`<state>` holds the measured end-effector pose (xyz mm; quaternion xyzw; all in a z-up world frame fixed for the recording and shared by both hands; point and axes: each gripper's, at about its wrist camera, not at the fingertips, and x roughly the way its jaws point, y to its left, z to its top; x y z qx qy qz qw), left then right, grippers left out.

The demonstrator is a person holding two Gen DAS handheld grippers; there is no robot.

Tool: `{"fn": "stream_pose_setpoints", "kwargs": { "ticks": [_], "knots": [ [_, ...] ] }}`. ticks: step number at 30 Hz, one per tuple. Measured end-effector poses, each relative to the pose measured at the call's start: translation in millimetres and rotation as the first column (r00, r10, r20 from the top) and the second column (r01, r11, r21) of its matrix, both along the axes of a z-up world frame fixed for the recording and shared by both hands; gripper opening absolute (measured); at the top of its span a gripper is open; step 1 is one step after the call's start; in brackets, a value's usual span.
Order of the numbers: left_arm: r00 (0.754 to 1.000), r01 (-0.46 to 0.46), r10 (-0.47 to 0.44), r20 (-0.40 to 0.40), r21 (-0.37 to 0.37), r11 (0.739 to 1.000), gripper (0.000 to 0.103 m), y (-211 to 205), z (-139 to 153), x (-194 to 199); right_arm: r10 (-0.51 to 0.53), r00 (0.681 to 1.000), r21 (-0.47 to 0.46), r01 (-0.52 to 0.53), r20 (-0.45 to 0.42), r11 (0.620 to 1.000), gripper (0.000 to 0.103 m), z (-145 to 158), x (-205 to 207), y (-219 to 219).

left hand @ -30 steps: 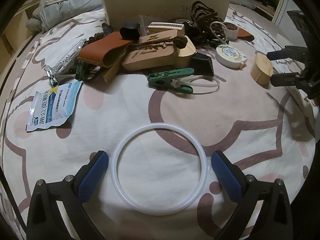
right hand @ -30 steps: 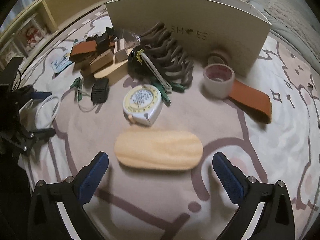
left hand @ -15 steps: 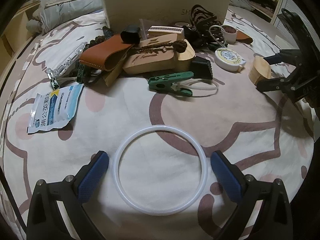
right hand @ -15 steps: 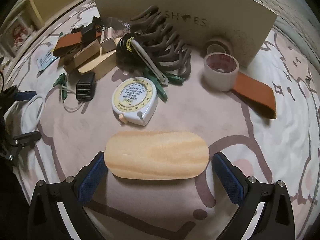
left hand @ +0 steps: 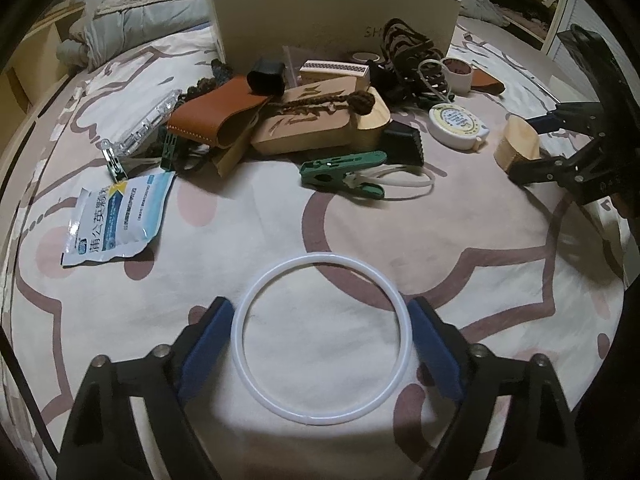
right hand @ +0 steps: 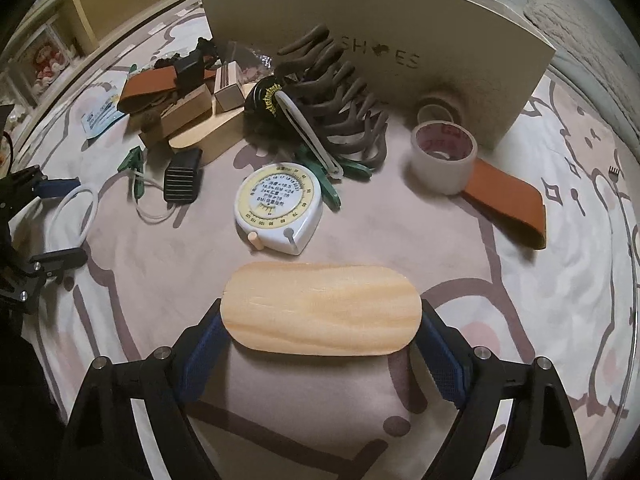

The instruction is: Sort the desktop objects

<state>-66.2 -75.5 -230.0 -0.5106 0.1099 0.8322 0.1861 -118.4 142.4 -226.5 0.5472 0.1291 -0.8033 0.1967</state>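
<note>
**Both grippers angled steeply down, jaws just closing in**

The left gripper [left hand: 320, 334] points steeply down, its blue pads [left hand: 206, 344] against a white ring [left hand: 320, 416] at 3 and 9 o'clock. The right gripper [right hand: 320, 344] likewise brackets a wooden block [right hand: 320, 308], pads touching its rounded ends.

Support: bed with cream patterned sheet [left hand: 240, 224]. Directly on sheet: white ring [left hand: 320, 354], blue-white sachet [left hand: 116, 218], green clip [left hand: 344, 168], white tape measure [right hand: 280, 210], oval wooden block [right hand: 320, 314], tape roll [right hand: 444, 156], tan leather strap [right hand: 508, 204]. Cream shoebox [right hand: 376, 36] stands behind the clutter.
</note>
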Motion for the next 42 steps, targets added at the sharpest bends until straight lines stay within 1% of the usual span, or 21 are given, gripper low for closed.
{"fn": "stream_pose_setpoints", "kwargs": {
  "ticks": [12,16,23,30,42],
  "knots": [
    [1.000,-0.007,0.007,-0.021,-0.009,1.000,0.085,3.8,5.3,-1.9,0.013,1.000,-0.007,-0.014,-0.018,1.000,0.089,2.7,-0.7,-2.4],
    [0.999,-0.020,0.020,-0.036,-0.001,1.000,0.085,3.1,11.1,-5.4,0.015,0.999,-0.019,-0.016,-0.029,1.000,0.089,8.7,-0.7,-2.2],
    [0.996,-0.041,0.043,-0.080,0.019,0.999,0.085,2.6,27.6,-12.4,0.012,0.998,-0.048,-0.016,-0.065,0.999,0.089,26.8,-2.1,0.6],
    [0.990,-0.060,0.064,-0.129,0.030,0.998,0.085,5.7,44.7,-22.5,-0.013,0.993,-0.084,0.003,-0.117,0.996,0.089,49.5,-6.2,6.6],
    [0.970,-0.077,0.090,-0.226,0.068,0.995,0.085,15.3,83.4,-39.3,-0.055,0.976,-0.127,0.028,-0.212,0.991,0.089,88.1,-15.2,8.6]
  ]
}}
